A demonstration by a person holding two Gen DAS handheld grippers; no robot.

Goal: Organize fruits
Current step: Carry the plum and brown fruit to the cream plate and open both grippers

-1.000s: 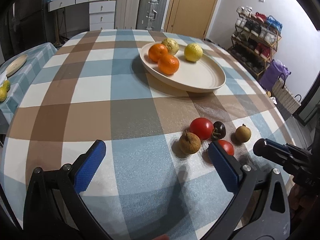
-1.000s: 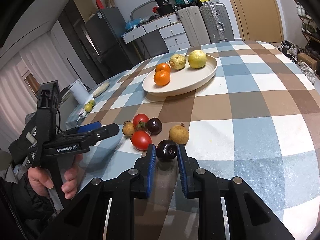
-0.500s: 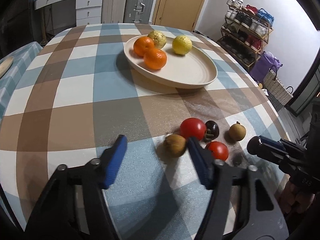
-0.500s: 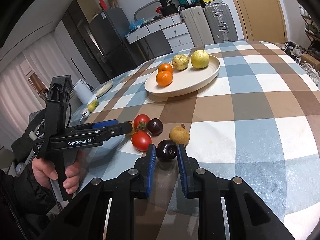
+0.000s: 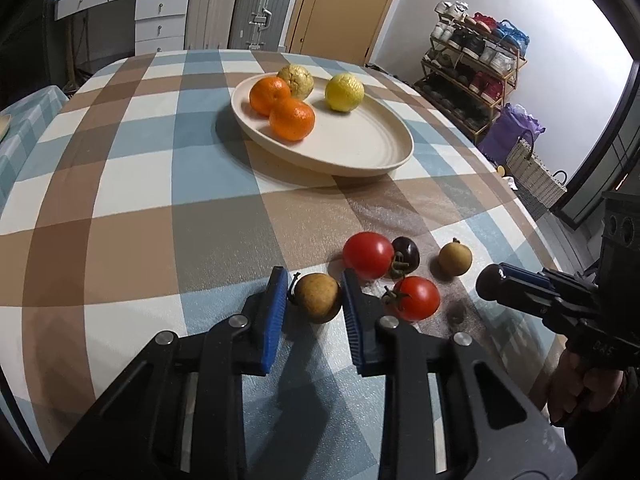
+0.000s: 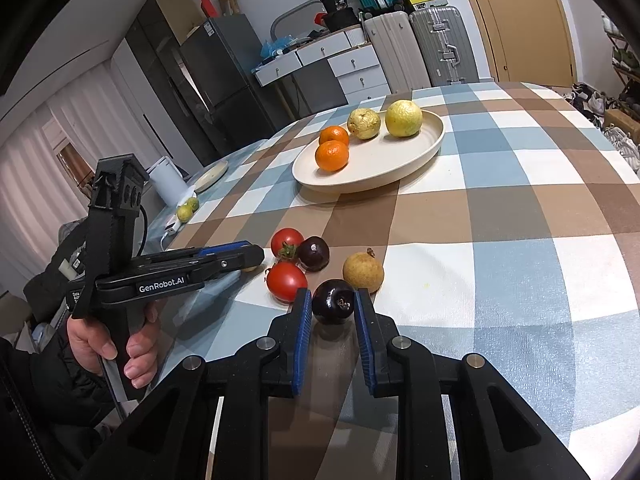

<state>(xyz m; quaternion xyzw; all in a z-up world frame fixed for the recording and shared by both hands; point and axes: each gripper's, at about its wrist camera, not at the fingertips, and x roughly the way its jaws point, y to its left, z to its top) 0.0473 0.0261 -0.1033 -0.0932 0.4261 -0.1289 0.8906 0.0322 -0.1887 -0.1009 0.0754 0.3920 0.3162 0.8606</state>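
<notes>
Fruits are split between two spots: four sit on the plate (image 5: 384,156) well ahead of my fingers, and the small ones lie on the checked cloth (image 5: 132,240) right at my fingertips. My left gripper (image 5: 314,300) has its blue pads on either side of a brown fruit (image 5: 318,297); the right-hand pad looks to be touching its skin, the left-hand one just beside it, so I judge the grip is closing but not yet firm. My right gripper (image 6: 333,312) is clamped on a dark plum (image 6: 333,306), which sits between the very tips of the pads.

What worries me is how little of each fruit is inside the pads. Both are round and smooth, held near the tips, and I expect either could squirt forward if I squeeze harder or lift with a jerk. The brown fruit has a short stem poking toward my left-hand pad, which could tilt it as I close.

Crowding is the other risk. Just right of my left fingers lies a red tomato (image 5: 416,298), with another tomato (image 5: 368,255), a second dark plum (image 5: 406,255) and a second brown fruit (image 5: 455,258) a little ahead. A careless lift could nudge the near tomato and set it rolling toward the table edge. My two grippers also work close together, so they could bump on the way to the plate.
</notes>
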